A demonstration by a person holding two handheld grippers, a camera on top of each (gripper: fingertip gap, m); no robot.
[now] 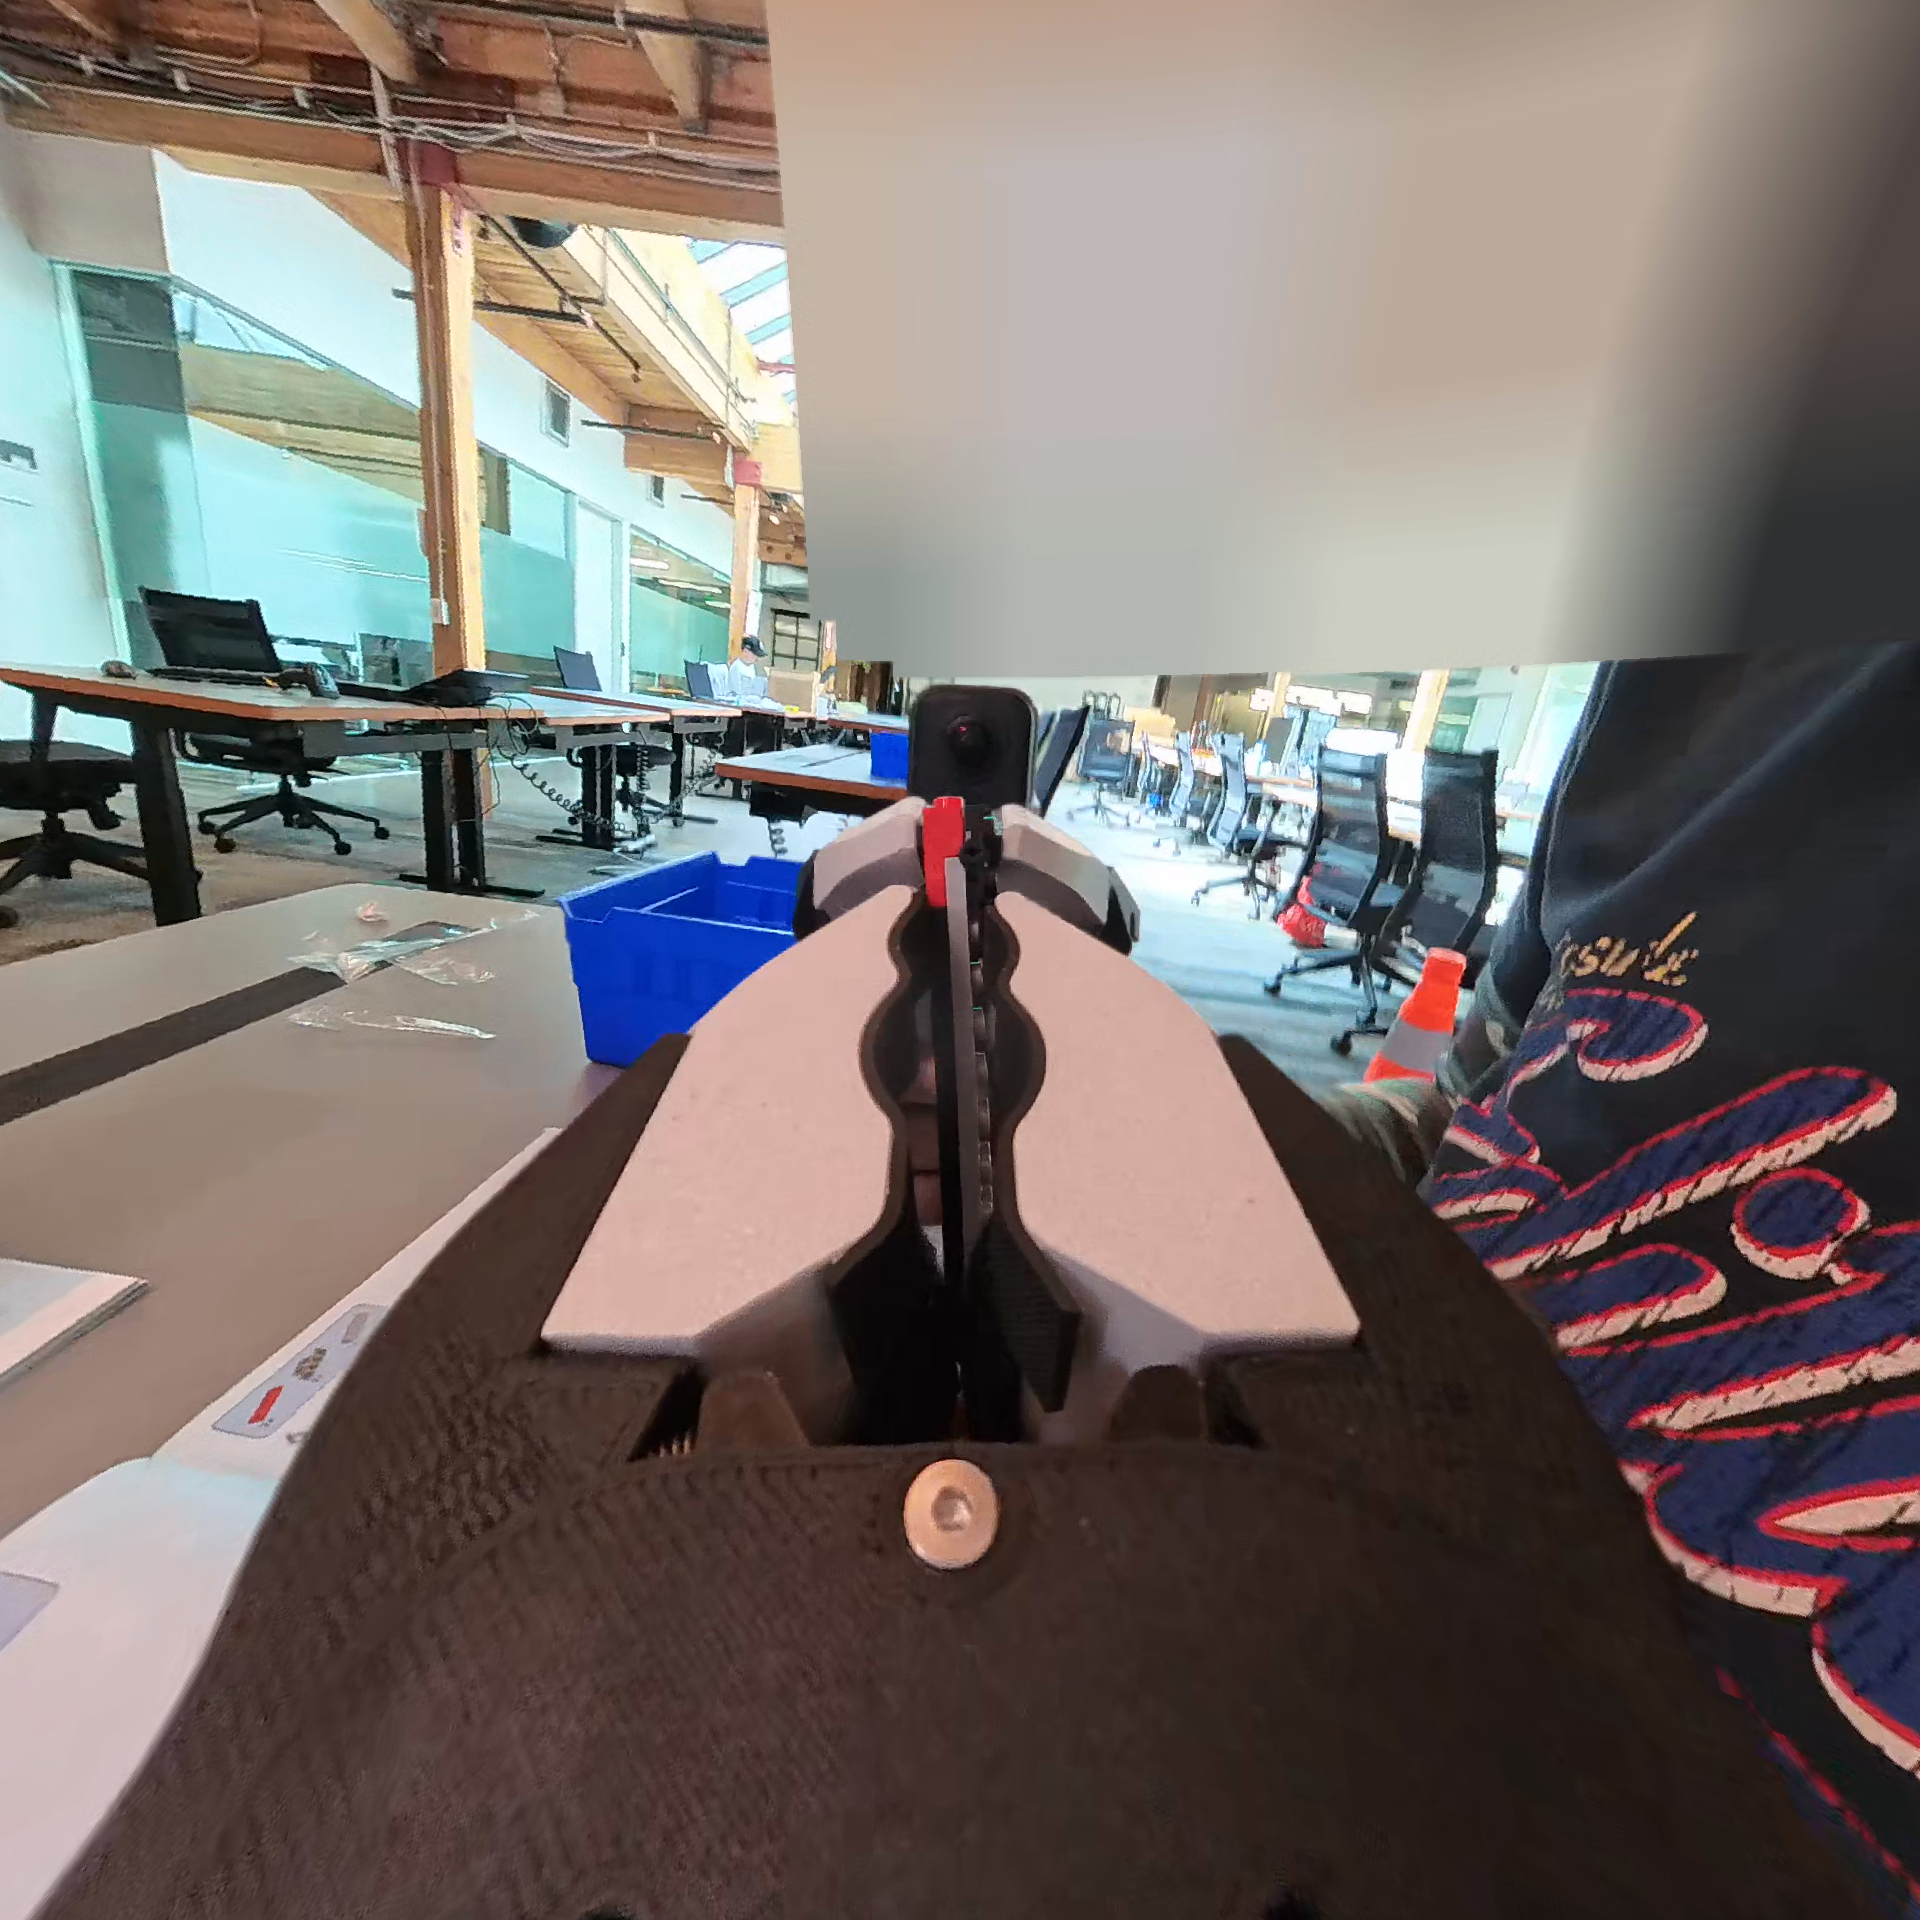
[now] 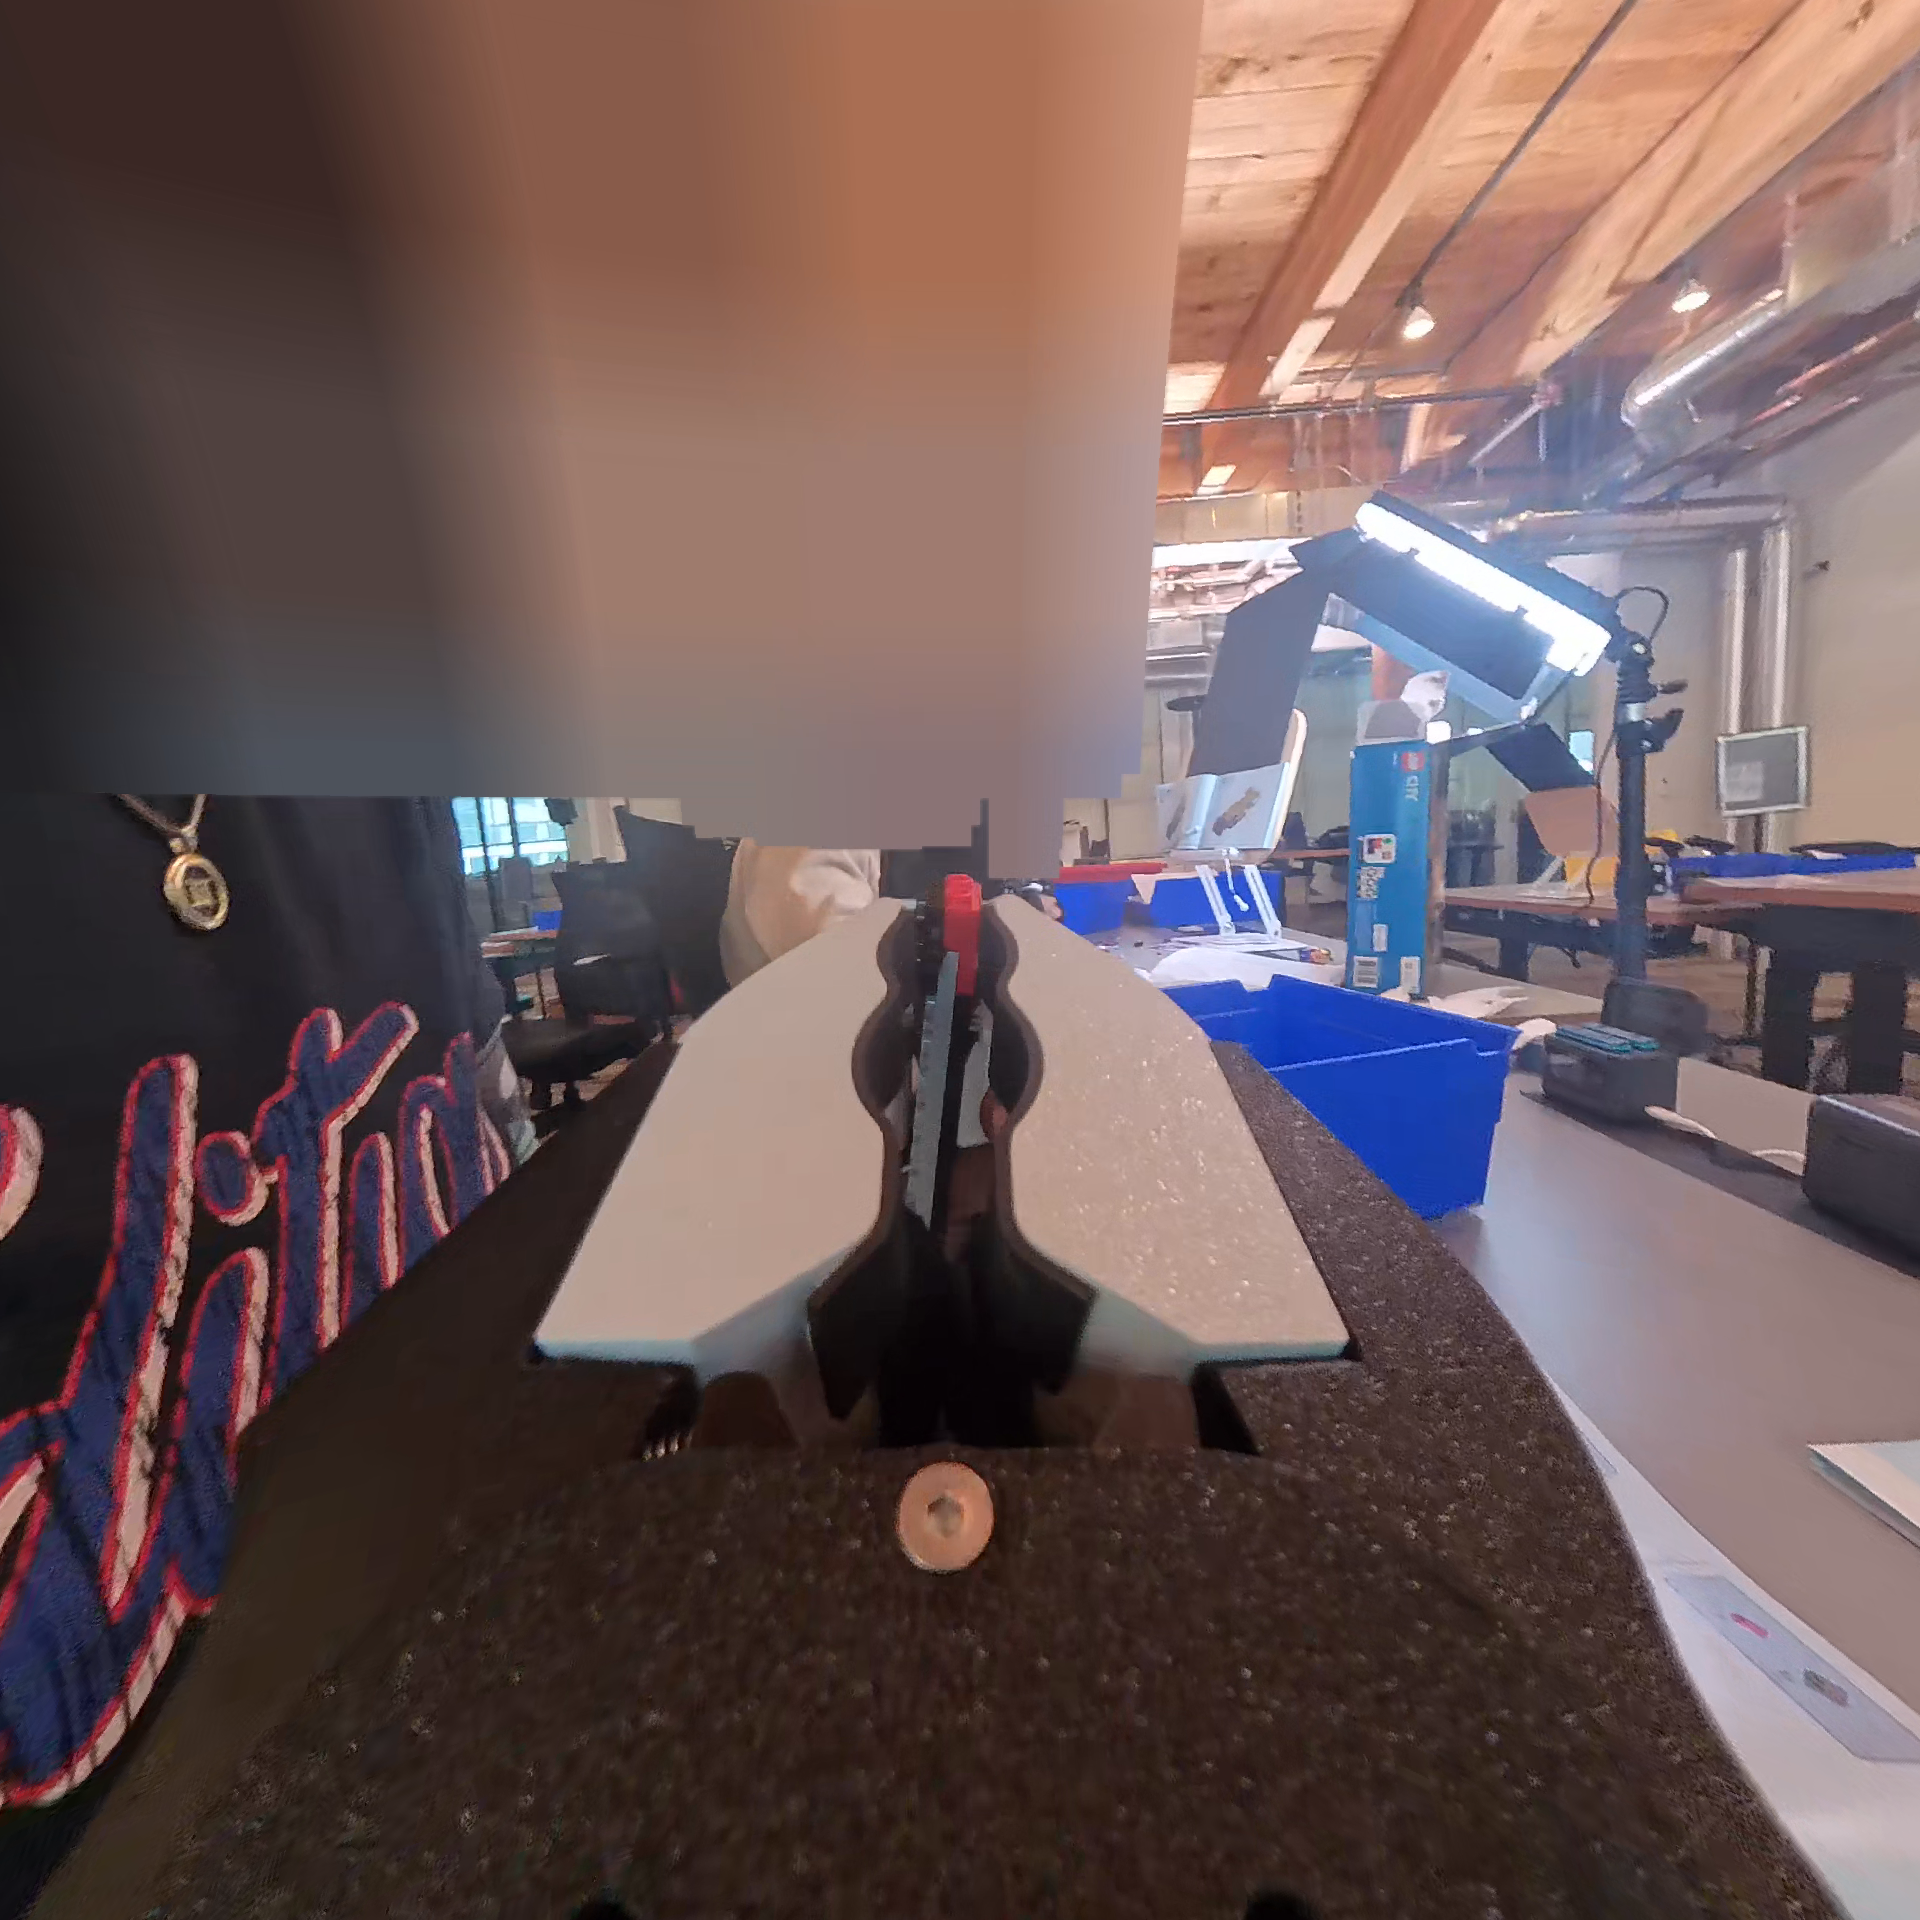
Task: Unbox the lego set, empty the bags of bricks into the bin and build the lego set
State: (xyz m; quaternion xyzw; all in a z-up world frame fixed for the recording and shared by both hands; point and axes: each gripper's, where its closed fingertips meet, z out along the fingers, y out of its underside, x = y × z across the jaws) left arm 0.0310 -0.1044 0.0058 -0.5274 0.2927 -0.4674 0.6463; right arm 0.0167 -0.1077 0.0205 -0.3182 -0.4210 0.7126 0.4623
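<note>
Both grippers are raised above the grey table (image 1: 260,1122), tip to tip, in front of a person's dark sweatshirt (image 1: 1714,1195). My left gripper (image 1: 951,894) is shut on a thin black lego assembly (image 1: 961,1091) with a red piece (image 1: 943,831) at its tip. My right gripper (image 1: 1049,862) faces it from beyond, its camera just above. In the right wrist view my right gripper (image 2: 951,914) is shut on the same small build: a grey plate (image 2: 935,1091), black parts and a red brick (image 2: 961,930). The left gripper is hidden there.
A blue bin (image 1: 665,956) stands on the table beyond the grippers and also shows in the right wrist view (image 2: 1371,1081). Empty clear bags (image 1: 395,956) and a booklet (image 1: 62,1309) lie nearby. The blue lego box (image 2: 1392,873), a light panel (image 2: 1486,592) and black cases (image 2: 1860,1153) stand at the back. My left and right fingertips are right by each other.
</note>
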